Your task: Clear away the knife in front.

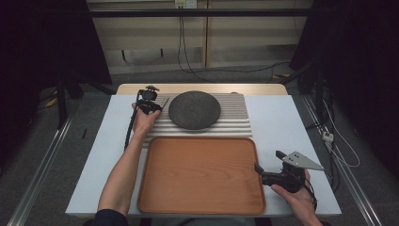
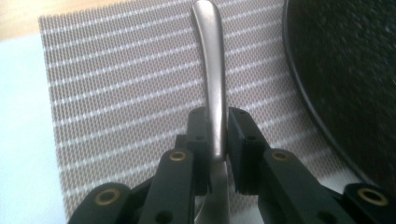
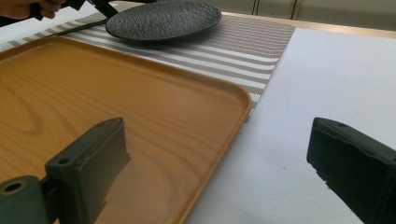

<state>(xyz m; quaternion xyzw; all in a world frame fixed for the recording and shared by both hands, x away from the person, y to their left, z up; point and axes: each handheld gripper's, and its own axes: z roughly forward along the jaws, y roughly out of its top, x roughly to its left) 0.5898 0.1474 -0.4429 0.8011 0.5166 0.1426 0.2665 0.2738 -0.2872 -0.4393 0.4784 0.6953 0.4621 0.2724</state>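
Note:
My left gripper is at the far left of the striped placemat, shut on the handle of a metal utensil. The handle lies along the mat, and its working end is hidden under the jaws. A dark round plate rests on the mat just right of it. My right gripper is open and holds nothing, low at the right edge of the bare wooden tray.
The white tabletop spreads out to the right of the tray and mat. The left hand appears far off in the right gripper view. Cables and dark stands line the floor around the table.

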